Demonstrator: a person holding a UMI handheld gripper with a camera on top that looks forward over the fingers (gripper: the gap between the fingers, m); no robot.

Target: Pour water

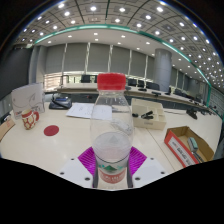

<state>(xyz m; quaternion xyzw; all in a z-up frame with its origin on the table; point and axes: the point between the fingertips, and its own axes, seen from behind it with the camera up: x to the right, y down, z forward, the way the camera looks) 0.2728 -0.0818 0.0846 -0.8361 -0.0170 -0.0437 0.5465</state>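
Observation:
A clear plastic water bottle point(112, 125) with a red cap and a red-and-green label stands upright between my fingers, which press on its lower body from both sides. My gripper point(112, 162) is shut on it; the purple pads point(88, 158) show to either side of the label. The bottle's base is hidden low between the fingers, so I cannot tell if it rests on the white table point(60, 135). A white mug point(30, 119) with a red print stands beyond the fingers to the left. A red coaster point(52, 130) lies near the mug.
A clear plastic container point(148, 114) sits ahead to the right, an orange-and-white box point(186, 147) lies nearer on the right. Papers point(82, 110) and a dark object point(60, 101) lie further back. Desks with monitors and office chairs fill the room behind.

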